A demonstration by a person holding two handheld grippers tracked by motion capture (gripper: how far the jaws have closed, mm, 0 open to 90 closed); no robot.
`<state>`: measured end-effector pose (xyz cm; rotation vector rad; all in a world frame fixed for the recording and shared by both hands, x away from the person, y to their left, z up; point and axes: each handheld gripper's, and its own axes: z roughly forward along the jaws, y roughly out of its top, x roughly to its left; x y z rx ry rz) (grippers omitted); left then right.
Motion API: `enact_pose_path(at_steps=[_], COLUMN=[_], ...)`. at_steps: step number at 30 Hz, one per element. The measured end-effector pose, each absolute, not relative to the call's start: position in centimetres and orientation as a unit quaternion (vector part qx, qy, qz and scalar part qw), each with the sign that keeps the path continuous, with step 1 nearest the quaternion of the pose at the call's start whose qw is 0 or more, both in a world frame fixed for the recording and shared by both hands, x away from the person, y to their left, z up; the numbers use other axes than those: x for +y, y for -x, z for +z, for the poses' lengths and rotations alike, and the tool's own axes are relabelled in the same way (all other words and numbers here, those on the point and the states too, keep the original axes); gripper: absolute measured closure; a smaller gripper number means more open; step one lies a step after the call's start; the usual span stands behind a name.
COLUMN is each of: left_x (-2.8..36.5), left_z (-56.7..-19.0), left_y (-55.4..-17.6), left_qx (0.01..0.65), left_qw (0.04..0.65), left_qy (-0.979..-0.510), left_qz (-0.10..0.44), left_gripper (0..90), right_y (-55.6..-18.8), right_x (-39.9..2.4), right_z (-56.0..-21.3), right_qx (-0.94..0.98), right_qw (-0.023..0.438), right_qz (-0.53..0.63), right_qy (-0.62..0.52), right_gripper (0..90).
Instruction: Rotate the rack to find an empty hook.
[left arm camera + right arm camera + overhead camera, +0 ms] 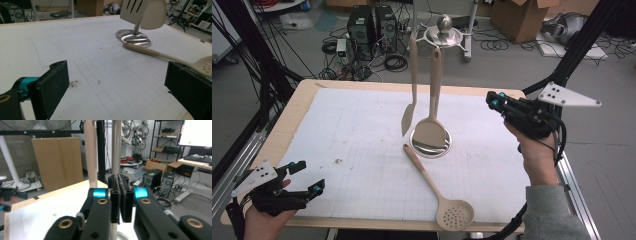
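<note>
Utensils are hanging on the rack point(430, 142) at the middle of the worktop point(302, 107): a slotted turner point(410, 107) and a solid turner point(430, 131) are already up, while the skimmer spoon point(439, 192) is lying flat just in front of the rack's base, apparently the one piece left to hang. The right hand-held gripper point(493, 99) is hovering with jaws pressed together and empty. The left hand-held gripper point(304, 177) is waiting with jaws wide apart, holding nothing.
</note>
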<state>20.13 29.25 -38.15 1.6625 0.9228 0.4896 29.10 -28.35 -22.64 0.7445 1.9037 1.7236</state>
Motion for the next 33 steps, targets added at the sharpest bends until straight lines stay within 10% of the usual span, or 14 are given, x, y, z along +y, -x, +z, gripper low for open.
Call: enact_pose_path(at_steps=[16,33], left_x=[28.9,28.1], left_z=[-37.5,-39.0], left_y=[-20.2,-20.7], left_qx=[0.392,0.393], left_qw=[0.572,0.559], left_qy=[-0.687,-0.695], left_qz=[0.217,0.222], left_gripper=[6.1,6.1], right_y=[-25.1,-22.6], right_x=[-29.9,-30.8], right_z=[-28.8,-32.3], right_qx=[0.691,0.705], right_qw=[0.221,0.181], right_qz=[0.621,0.631], right_qy=[-0.295,-0.268], right_gripper=[18.3,11.4])
